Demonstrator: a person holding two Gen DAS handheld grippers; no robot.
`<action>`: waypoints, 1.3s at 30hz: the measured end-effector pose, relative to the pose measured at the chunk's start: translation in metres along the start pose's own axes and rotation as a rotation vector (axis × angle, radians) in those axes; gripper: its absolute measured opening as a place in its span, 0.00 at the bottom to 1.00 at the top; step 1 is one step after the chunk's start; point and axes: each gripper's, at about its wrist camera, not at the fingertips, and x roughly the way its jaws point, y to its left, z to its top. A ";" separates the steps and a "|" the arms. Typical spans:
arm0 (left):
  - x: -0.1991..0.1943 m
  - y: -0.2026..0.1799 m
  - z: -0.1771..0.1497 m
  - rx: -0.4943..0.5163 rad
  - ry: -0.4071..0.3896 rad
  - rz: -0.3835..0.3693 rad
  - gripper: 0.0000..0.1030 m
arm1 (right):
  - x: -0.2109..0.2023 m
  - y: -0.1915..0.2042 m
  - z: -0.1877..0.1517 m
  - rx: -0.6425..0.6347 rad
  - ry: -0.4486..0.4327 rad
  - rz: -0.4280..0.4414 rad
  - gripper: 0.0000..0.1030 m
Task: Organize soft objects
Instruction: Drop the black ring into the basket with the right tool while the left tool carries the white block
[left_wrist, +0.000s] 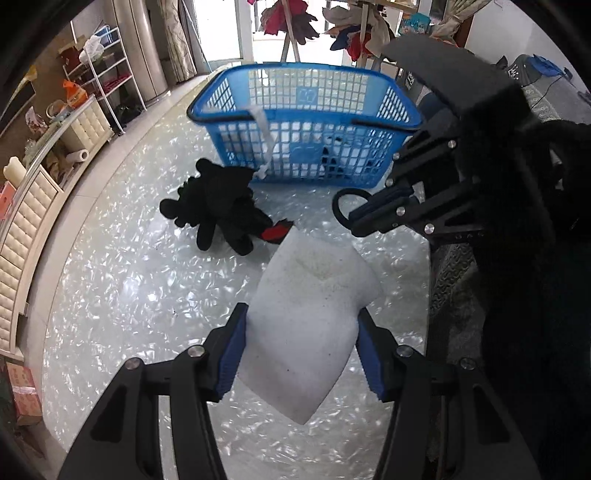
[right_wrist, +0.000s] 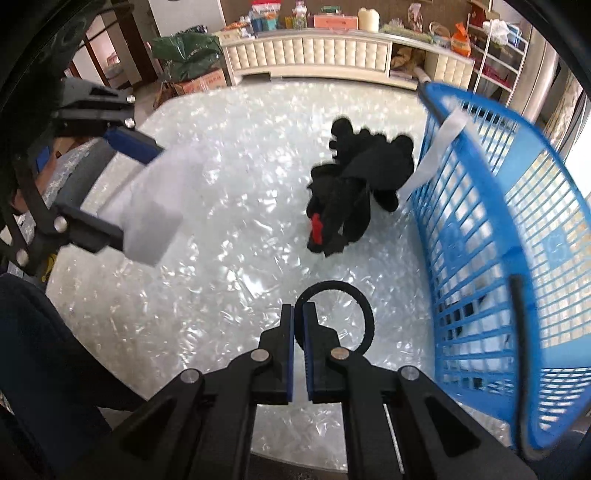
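1. A white foam block is clamped between the blue pads of the left gripper and is held clear above the pearly table top; it has not yet been brought to the blue plastic basket.
2. A thin black ring, seemingly a hair tie, is pinched in the right gripper, whose jaws are closed almost completely on the band. In the left wrist view the ring is seen hanging from that gripper's tip in front of the basket's near wall.
3. A black plush toy with a red patch lies on the table just beside the basket's outer wall, untouched by either gripper. It is judged to be the piece still waiting.
4. A white strip is draped over the basket's rim, hanging down outside; whether it is a loose item or a tag cannot be told.
5. Through the basket's mesh some white and dark shapes are made out at the bottom, so part of the sorting is judged to be done already; what they are cannot be told.
6. The task is judged to be roughly midway: two items are in hand and not yet dropped in, one toy is left on the table, and no other loose soft item is seen on the table.
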 end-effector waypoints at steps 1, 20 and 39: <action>-0.003 -0.001 0.000 0.000 -0.002 0.003 0.52 | -0.006 0.001 0.000 -0.004 -0.011 -0.002 0.04; -0.020 -0.032 0.055 -0.153 -0.090 0.159 0.53 | -0.112 -0.030 -0.004 -0.042 -0.217 -0.077 0.04; 0.003 -0.020 0.136 -0.310 -0.172 0.216 0.53 | -0.117 -0.102 -0.007 0.061 -0.216 -0.154 0.04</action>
